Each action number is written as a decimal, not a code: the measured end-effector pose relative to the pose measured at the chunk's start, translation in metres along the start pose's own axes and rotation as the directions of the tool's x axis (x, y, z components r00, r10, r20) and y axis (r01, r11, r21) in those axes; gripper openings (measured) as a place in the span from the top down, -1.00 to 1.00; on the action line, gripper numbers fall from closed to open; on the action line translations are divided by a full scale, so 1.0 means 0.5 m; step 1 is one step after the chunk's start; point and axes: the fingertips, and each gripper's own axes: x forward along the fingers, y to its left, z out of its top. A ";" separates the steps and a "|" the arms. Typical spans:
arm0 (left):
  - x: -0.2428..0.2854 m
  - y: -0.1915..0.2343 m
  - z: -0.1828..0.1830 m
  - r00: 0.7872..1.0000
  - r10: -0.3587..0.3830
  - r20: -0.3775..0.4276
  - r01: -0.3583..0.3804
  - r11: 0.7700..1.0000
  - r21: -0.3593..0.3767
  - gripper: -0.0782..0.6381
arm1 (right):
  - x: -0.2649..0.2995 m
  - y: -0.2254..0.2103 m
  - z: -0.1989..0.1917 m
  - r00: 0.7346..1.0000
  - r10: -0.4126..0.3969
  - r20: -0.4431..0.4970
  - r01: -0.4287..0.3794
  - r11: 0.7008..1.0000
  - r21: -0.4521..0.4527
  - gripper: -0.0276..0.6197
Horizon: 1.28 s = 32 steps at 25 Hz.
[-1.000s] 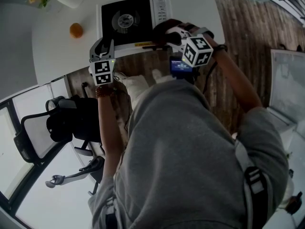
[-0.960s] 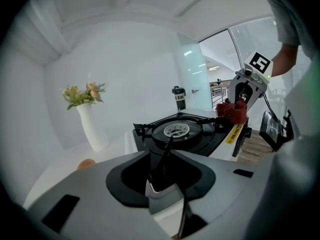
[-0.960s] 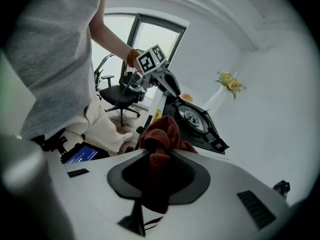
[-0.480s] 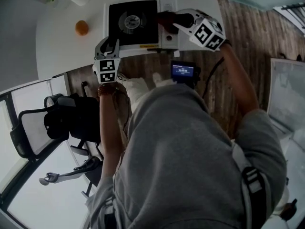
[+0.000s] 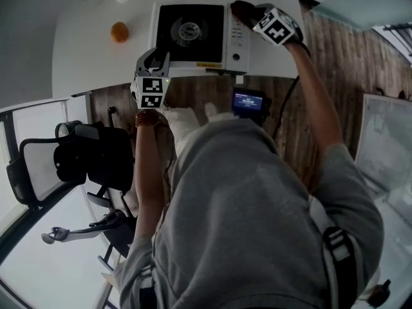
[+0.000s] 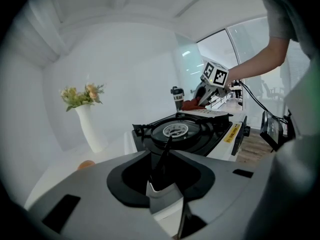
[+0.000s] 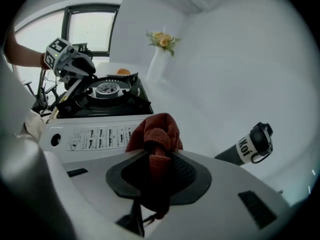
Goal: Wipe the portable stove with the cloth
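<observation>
Two grippers work at the portable stove (image 5: 190, 31) on the white tabletop (image 5: 90, 50). The left gripper (image 5: 154, 60) is clamped on the stove's near left edge. The right gripper (image 7: 152, 176) pinches a bunched red-brown cloth (image 7: 157, 129); its jaws have just been easing slightly apart, with the cloth between them. The cloth is at the stove's far right corner, beside the control panel (image 5: 237, 34).

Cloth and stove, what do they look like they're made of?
The cloth: a soft woven or terry fabric, rust red and matte; its looped texture and loose folds show. The stove: the body looks like white painted sheet metal, smooth with printed markings. The burner top looks like black coated metal, slightly glossy. Plastic parts cannot be ruled out.
</observation>
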 end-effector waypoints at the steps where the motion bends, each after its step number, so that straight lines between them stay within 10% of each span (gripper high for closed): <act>1: 0.002 0.000 0.000 1.000 -0.003 -0.002 0.003 1.000 -0.001 0.42 | 0.010 0.004 -0.005 1.000 0.005 -0.029 -0.005 1.000 0.002 0.60; 15: 0.010 0.003 -0.007 1.000 -0.021 -0.010 0.021 1.000 0.012 0.48 | 0.028 0.003 0.001 0.979 0.014 -0.203 -0.023 0.999 -0.042 0.62; 25: 0.011 0.004 -0.012 1.000 -0.018 -0.014 0.018 1.000 0.016 0.48 | 0.033 0.027 0.021 0.950 -0.108 -0.293 0.008 0.946 -0.323 0.64; 32: 0.012 0.004 -0.005 1.000 -0.020 -0.003 0.020 1.000 0.017 0.49 | 0.029 0.031 0.024 0.951 -0.103 -0.291 0.003 0.946 -0.324 0.65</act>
